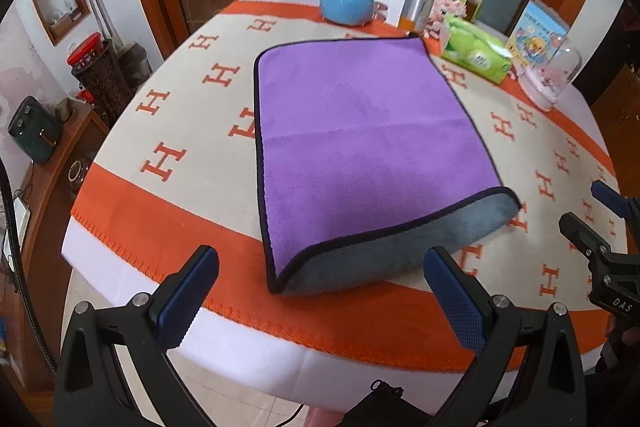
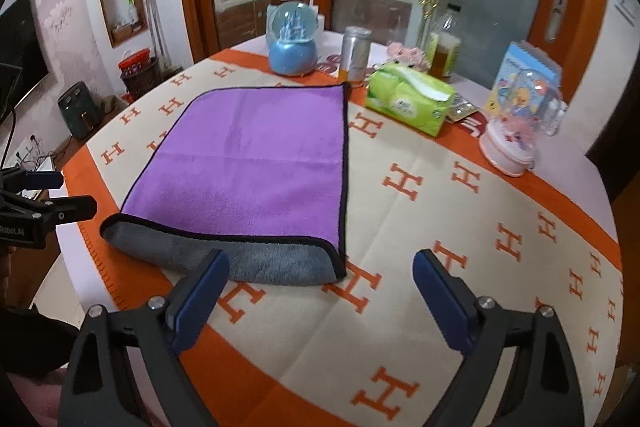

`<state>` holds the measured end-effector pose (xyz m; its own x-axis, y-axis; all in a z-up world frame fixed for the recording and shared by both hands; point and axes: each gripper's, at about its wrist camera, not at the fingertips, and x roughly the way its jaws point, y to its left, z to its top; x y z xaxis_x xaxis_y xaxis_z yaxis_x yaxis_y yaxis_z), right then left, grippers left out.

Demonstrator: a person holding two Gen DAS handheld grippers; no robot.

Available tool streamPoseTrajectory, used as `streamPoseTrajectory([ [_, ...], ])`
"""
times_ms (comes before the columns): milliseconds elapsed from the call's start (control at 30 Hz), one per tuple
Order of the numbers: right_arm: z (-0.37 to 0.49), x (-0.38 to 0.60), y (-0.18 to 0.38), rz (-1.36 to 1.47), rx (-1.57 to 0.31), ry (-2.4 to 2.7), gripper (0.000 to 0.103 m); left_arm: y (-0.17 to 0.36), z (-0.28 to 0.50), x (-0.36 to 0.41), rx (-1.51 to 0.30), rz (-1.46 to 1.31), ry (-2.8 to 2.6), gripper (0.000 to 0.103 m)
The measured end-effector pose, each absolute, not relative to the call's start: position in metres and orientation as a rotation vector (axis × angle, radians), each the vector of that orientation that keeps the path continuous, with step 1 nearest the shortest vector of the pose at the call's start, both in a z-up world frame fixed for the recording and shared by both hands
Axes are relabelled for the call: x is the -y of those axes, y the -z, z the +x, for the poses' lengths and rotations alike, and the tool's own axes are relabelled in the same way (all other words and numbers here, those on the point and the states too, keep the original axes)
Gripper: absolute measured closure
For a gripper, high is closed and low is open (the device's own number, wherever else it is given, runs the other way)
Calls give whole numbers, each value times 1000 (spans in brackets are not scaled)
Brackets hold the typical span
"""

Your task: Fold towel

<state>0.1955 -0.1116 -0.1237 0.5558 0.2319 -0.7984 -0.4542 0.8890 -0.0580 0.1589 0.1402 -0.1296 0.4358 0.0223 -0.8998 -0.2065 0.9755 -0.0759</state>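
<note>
Towel: the purple towel (image 1: 360, 143) lay folded in half on the desk (image 2: 460, 227), purple face up, its grey underside showing along the near fold and black piping round the edges.
Left fingers: my left fingers (image 1: 320, 291) stood wide apart, holding nothing, just short of the towel's near edge.
Right fingers: my right fingers (image 2: 320, 295) were also spread apart and empty, near the towel's near right corner, over the orange-and-cream cloth (image 2: 400, 307) with its H pattern.
Far side: a blue snow globe (image 2: 292, 43), a silver can (image 2: 356, 53) and a green tissue pack (image 2: 408, 99) stood beyond the towel.
Far right: a pink snow globe (image 2: 516, 131) stood apart from the towel.
</note>
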Motion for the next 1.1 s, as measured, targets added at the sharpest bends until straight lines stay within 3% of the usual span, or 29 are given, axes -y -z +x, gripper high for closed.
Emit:
streamPoseTrajectory([
  [533, 241, 95, 195, -288, -1075, -423, 40, 210, 195, -155, -1316, -223, -119, 8],
  [800, 243, 95, 203, -297, -1094, -418, 53, 220, 196, -153, -1350, -231, -100, 32],
  [933, 241, 96, 202, -301, -1091, -413, 62, 218, 197, -151, -1346, -220, -100, 39],
  [1100, 240, 100, 202, -310, -1087, -393, 73, 216, 194, -147, -1348, -226, -80, 62],
])
